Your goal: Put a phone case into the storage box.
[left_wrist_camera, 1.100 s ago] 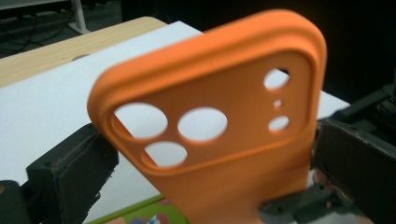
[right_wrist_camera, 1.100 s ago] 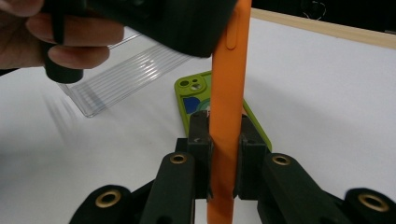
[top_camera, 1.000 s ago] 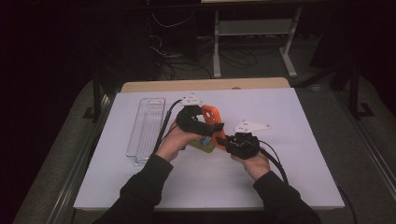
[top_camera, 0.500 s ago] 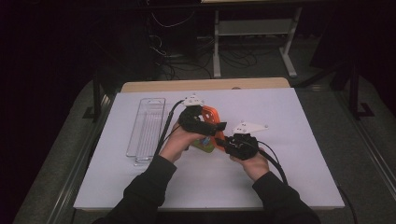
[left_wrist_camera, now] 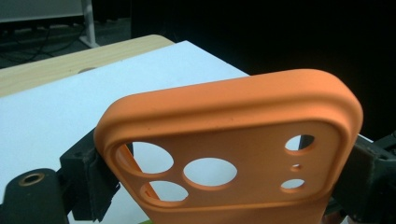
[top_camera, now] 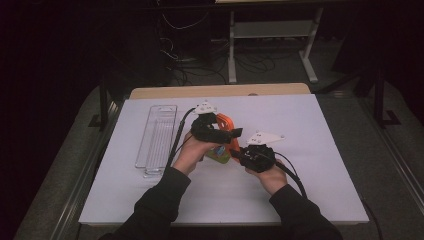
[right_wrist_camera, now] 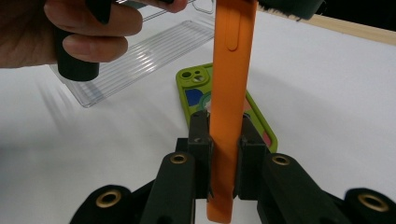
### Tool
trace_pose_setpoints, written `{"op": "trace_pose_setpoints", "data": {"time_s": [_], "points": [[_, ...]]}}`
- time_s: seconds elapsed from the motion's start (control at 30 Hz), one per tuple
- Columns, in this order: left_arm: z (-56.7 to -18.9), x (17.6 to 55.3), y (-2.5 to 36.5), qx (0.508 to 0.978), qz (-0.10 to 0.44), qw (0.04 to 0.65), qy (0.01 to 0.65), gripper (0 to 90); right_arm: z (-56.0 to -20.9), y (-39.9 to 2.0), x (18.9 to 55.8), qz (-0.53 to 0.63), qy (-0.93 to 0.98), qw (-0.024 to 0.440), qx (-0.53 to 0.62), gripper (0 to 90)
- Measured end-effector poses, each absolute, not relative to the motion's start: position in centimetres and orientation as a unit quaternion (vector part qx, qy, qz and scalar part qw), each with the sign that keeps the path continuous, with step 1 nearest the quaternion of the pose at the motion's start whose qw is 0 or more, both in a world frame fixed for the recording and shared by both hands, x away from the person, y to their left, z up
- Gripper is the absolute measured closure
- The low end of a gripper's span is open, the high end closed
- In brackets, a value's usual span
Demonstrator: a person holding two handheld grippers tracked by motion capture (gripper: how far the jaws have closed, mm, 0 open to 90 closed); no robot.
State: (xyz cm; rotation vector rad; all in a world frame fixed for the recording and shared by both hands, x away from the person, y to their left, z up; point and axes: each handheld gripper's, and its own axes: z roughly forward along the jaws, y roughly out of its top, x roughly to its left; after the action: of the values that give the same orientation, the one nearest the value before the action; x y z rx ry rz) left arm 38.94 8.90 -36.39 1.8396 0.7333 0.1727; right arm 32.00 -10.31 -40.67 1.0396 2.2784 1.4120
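An orange phone case (top_camera: 226,122) is held up on edge above the table between both grippers. In the left gripper view its camera-hole end (left_wrist_camera: 233,121) sits between the jaws of my left gripper (left_wrist_camera: 229,172). Those jaws have just been closing, and both pads touch the case's side edges. My right gripper (right_wrist_camera: 224,135) is shut on the case's lower part (right_wrist_camera: 231,70), clamping its front and back. From above, the left gripper (top_camera: 230,134) reaches in from the left and the right gripper (top_camera: 237,155) from the lower right. A green phone case (right_wrist_camera: 191,88) lies flat on the table underneath (top_camera: 219,154).
A clear ribbed plastic tray (top_camera: 157,135) lies to the left, seen behind the left hand (right_wrist_camera: 154,46) in the right gripper view. White sheet (top_camera: 310,130) covers the table, with a wooden strip (top_camera: 220,91) along the far edge. Dark floor and cables lie beyond.
The left gripper's jaws have drawn in around the top end of the orange case. Both hands stay where they were, and the right gripper keeps its grip.
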Motion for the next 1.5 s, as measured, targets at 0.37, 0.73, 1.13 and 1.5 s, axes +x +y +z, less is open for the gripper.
{"op": "trace_pose_setpoints", "data": {"time_s": [0.37,0.73,1.13,1.5], "points": [[-36.2,38.9,8.6,0.776,0.071,0.548,0.305,14.3,-40.7,-10.4,32.1,0.486,0.786,0.132,0.360,78.1],[-36.0,39.4,8.3,0.790,0.088,0.533,0.289,15.1,-40.8,-10.9,32.4,0.486,0.784,0.123,0.366,50.3],[-33.8,40.4,9.3,0.789,0.115,0.528,0.294,15.0,-41.3,-13.5,32.2,0.462,0.793,0.141,0.371,11.7],[-31.4,41.3,11.2,0.787,0.133,0.524,0.297,14.9,-42.6,-16.0,30.9,0.445,0.809,0.124,0.364,0.0]]}}
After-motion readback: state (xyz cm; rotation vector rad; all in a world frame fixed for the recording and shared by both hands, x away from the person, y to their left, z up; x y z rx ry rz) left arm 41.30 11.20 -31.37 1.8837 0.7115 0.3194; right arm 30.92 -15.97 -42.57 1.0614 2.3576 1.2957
